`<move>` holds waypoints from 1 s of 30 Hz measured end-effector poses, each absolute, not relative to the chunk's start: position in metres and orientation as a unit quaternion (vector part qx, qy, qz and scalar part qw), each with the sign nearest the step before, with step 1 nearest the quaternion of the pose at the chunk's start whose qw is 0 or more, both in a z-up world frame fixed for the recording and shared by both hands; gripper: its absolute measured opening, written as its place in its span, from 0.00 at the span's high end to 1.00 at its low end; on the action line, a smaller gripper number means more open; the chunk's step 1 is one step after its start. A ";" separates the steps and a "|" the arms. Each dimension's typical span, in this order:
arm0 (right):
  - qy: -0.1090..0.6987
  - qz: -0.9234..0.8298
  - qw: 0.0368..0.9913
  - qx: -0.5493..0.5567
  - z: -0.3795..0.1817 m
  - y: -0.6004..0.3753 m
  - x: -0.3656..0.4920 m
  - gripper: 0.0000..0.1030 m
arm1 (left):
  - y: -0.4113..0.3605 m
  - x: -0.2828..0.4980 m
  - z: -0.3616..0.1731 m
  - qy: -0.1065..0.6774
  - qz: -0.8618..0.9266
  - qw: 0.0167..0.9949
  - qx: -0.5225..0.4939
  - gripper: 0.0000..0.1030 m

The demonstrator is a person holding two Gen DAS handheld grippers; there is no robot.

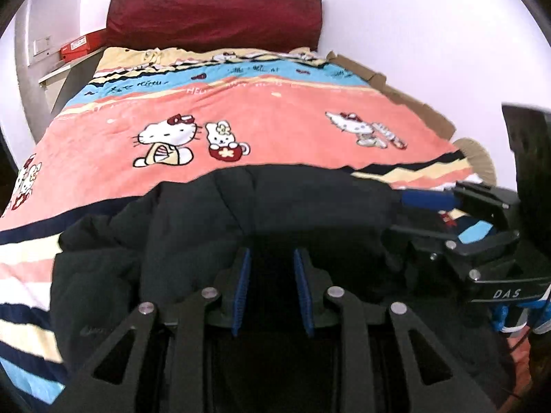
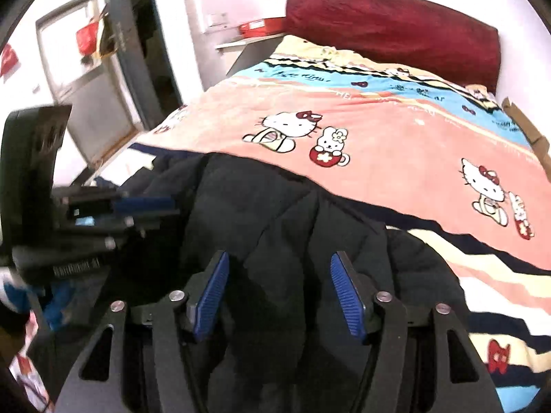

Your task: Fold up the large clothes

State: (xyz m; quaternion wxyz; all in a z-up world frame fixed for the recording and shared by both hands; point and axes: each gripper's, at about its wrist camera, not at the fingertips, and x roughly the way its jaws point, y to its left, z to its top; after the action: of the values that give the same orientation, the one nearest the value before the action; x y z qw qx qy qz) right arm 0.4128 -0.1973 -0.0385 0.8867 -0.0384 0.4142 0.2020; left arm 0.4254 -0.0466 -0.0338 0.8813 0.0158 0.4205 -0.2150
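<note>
1. A black quilted jacket (image 1: 220,227), puffy and creased, is seen bunched on the bed (image 1: 282,130) directly ahead of both claws.
2. The left claw (image 1: 272,292) is seen narrowed, its ribbed blue pads (image 1: 241,296) close together with dark jacket fabric between them; whether the fabric is pinched cannot be told.
3. The right claw (image 2: 279,296) is held parted, its ribbed blue pads (image 2: 347,299) clear of the fabric lying between them.
4. Beyond the claws, a fleecy coral blanket (image 2: 396,130) with cartoon cats is spread; a dark red padded headboard (image 1: 213,17) stands farthest away.
</note>
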 end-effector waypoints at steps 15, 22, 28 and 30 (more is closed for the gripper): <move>0.479 0.174 0.856 -0.085 -0.118 -0.188 0.432 0.36 | -0.062 0.435 -0.094 0.471 -0.205 0.858 0.012 0.76; 0.439 0.193 0.873 -0.086 -0.067 -0.195 0.376 0.37 | -0.051 0.380 -0.051 0.443 -0.223 0.869 0.009 0.76; 0.443 0.218 0.866 -0.084 -0.055 -0.196 0.323 0.37 | -0.060 0.345 -0.052 0.452 -0.230 0.861 0.024 0.76; 0.464 0.212 0.855 -0.089 -0.070 -0.194 0.318 0.37 | -0.064 0.339 -0.061 0.458 -0.226 0.859 0.033 0.76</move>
State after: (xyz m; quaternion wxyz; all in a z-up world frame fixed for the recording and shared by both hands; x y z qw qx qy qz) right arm 0.3176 -0.1939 -0.0701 0.8555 -0.0893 0.4638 0.2123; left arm 0.3395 -0.0637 -0.0612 0.8589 0.0331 0.4582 -0.2263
